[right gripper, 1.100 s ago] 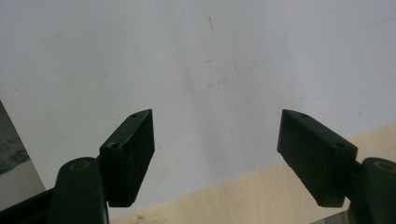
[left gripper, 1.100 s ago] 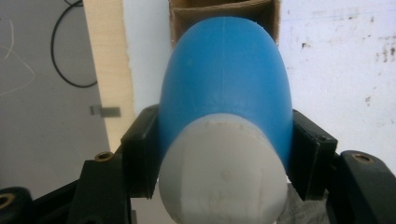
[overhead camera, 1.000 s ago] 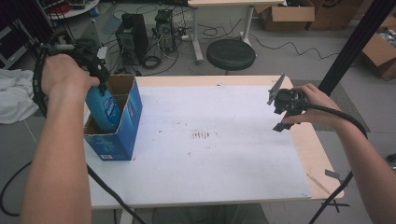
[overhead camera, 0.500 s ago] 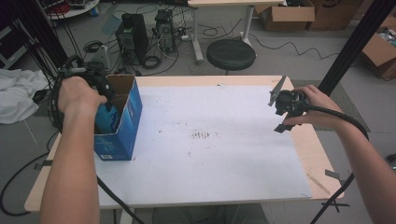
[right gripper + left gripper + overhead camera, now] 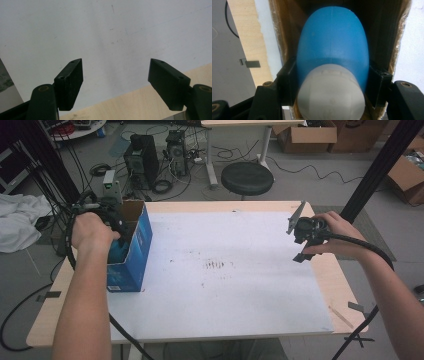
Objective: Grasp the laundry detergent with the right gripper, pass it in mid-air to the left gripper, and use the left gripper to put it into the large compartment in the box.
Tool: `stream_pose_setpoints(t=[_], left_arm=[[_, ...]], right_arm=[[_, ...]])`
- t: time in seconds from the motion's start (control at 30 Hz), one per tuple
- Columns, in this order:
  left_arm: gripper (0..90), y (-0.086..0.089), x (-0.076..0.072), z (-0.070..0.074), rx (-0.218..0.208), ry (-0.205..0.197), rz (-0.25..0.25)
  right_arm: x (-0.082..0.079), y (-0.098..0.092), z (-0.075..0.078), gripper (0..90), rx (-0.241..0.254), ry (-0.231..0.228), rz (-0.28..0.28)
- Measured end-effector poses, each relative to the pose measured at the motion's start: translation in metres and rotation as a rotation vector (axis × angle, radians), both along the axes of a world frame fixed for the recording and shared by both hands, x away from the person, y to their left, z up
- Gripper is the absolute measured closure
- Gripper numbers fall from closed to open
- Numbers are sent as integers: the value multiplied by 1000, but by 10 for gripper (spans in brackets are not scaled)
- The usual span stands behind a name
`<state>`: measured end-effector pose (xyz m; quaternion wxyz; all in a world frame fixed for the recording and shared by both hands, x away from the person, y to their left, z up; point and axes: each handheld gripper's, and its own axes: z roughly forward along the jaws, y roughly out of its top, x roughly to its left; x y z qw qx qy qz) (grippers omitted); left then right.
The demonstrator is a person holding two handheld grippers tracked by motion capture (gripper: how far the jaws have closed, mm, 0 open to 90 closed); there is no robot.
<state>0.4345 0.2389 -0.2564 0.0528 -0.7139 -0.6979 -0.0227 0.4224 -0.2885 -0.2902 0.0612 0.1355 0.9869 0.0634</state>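
**Left claw has the blue bottle down inside the box**

From my end, largest first. The surface (image 5: 260,207) is a pale wood top with a big white sheet (image 5: 220,290) covering most of it; there are a few dark smudges near the sheet's middle.

Blue cardboard box (image 5: 131,251) sits on the left part of the surface, open at the top, brown inside. It overlaps the sheet's left edge.

Left claw (image 5: 112,237) is down in the box opening, with the person's hand (image 5: 91,231) on top of it. In the left gripper view the jaws are clenched on the blue bottle (image 5: 332,42), one pad on each side just below its white cap (image 5: 331,93). The bottle points away from the camera between the brown box walls. I can't tell whether its far end touches the box floor.

Right claw (image 5: 299,236) is held at the surface's right side, well apart from the box. In the right gripper view the jaws stand released, with white sheet and a strip of bare wood under them.
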Motion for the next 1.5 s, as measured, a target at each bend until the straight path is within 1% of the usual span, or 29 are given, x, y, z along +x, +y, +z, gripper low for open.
stream_pose_setpoints(t=[0.07,0.23,0.37,0.83,0.87,0.97,1.07,1.13,1.27,1.5], left_arm=[[388,-1,0,-5,3,5,-3],[388,-1,0,-9,11,12,-6],[388,-2,-1,-13,15,12,-8],[385,-6,-1,-14,21,17,-9],[385,-6,0,-14,22,18,-9],[385,-6,0,-14,22,18,-7],[384,-6,0,-15,23,18,-8],[384,-6,0,-15,25,17,-8],[383,-6,0,-15,29,14,-16],[383,-5,0,-15,26,17,-13]], right_arm=[[0,0,0,283,1,-2,2],[0,1,-1,283,7,-7,0],[-1,2,-3,283,-1,-6,3],[-3,0,-3,283,-4,-6,2],[-3,0,-3,283,1,-6,3],[-4,0,-2,283,-10,-11,3],[-4,1,-2,283,-5,-14,6],[-4,1,-1,283,-11,-16,8],[-5,1,-1,302,-5,-12,11],[-6,1,1,302,-14,-17,12]])
